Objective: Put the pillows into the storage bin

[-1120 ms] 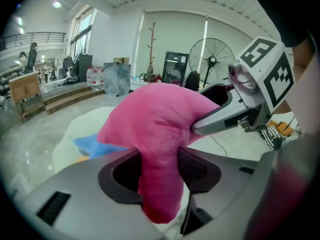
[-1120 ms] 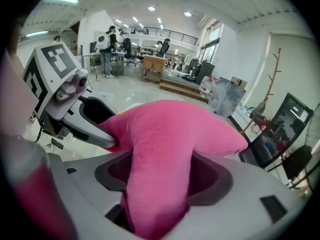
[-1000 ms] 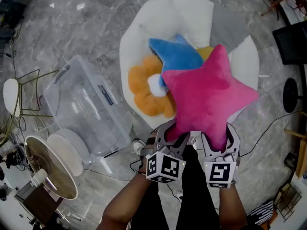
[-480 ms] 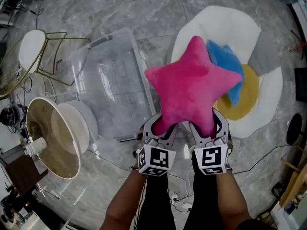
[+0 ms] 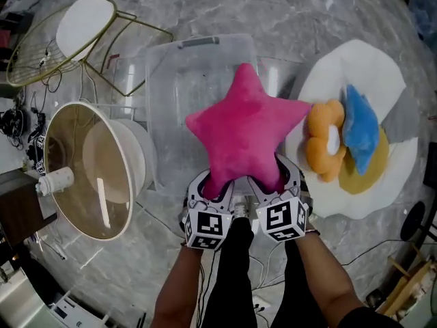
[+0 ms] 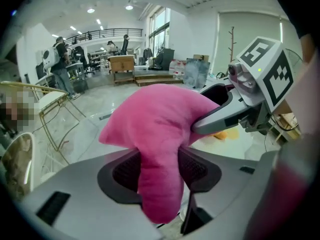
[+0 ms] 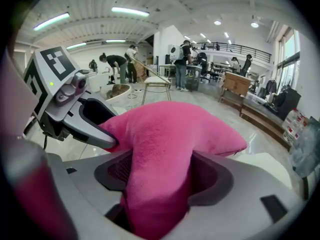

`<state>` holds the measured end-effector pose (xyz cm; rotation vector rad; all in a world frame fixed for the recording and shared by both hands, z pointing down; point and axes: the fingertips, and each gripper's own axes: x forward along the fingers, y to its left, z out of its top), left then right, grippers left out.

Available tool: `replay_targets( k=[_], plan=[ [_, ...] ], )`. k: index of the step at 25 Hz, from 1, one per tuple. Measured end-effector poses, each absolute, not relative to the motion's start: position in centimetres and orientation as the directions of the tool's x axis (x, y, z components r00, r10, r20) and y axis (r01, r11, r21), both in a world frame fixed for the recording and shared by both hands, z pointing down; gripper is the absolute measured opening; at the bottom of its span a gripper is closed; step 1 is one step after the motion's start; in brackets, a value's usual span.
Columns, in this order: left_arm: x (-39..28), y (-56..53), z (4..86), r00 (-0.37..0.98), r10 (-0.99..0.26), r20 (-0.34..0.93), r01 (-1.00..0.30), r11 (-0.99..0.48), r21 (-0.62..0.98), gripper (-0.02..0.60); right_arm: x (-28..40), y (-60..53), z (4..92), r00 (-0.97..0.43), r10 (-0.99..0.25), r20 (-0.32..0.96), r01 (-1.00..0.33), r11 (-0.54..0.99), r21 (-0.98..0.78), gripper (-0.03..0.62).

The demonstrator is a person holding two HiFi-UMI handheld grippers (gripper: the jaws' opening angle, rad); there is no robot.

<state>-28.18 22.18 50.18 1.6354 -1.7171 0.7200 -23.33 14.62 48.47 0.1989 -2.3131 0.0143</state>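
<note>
pink star pillow (image 5: 244, 132) above clear storage bin (image 5: 167, 80), held by left gripper (image 5: 216, 184), right gripper (image 5: 270, 178)

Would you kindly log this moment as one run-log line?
left gripper: shut on pink star pillow | right gripper: same | pillow: over storage bin

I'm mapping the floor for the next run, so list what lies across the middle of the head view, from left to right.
large round white dish → pink star pillow → orange flower pillow → blue pillow. The clear storage bin is left out because the star overlaps it.
</note>
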Motion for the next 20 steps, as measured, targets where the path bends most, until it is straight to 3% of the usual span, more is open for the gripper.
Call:
replay_targets(
  k=[12,14,17,20],
  plan=[
    [-35.3,27.9,55.1,-0.094,-0.557,0.825,-0.974,0.224,0.040,0.236,-31.7,19.4,54.2,-0.654,0.031,0.756,0.012,0.999,-0.031,0.355],
    [-36.1,28.1,55.8,-0.129,-0.546,0.828,-0.976,0.218,-0.008,0.269,-32.1,19.1,55.3,-0.638,0.033,0.769,0.015,0.999,-0.030,0.411],
    [-37.3,28.0,57.0,-0.236,-0.542,0.807,-0.969,0.196,-0.152,0.324,-32.6,18.6,57.1,-0.645,0.010,0.764,0.016,1.000,0.000,0.600],
    [-37.3,28.4,56.7,-0.254,-0.543,0.800,-0.964,0.209,-0.165,0.350,-32.1,18.9,56.5,-0.659,0.001,0.752,-0.004,1.000,-0.004,0.600]
  ],
)
